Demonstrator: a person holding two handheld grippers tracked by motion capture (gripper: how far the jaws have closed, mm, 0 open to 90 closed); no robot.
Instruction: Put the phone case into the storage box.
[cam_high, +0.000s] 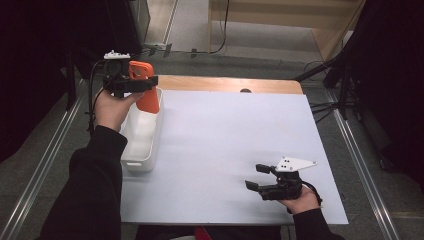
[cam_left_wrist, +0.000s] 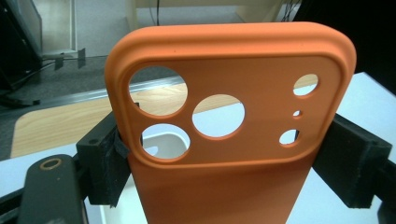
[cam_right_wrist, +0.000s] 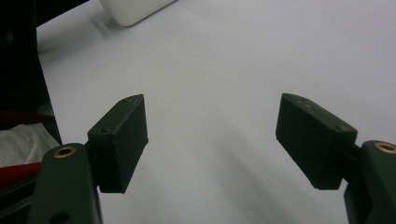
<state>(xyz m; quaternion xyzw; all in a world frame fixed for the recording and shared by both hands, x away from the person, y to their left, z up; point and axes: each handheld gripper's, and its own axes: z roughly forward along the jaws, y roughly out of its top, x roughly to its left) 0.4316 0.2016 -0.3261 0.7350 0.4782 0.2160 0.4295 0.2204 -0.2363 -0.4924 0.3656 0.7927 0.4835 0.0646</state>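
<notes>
Phone case (cam_left_wrist: 224, 154), orange and matte with rounded corners, shows three large round camera holes and three small ones near its top edge (white surface and wood show through them). It stands upright, lifted above the white bin (cam_high: 141, 131) at the table's (cam_high: 235, 150) left side, clamped by its two side edges between the left gripper's (cam_high: 131, 83) jaws. That hand is raised, forearm reaching forward. The right gripper (cam_high: 260, 176) rests low near the table's front right, jaws spread wide apart around nothing.
</notes>
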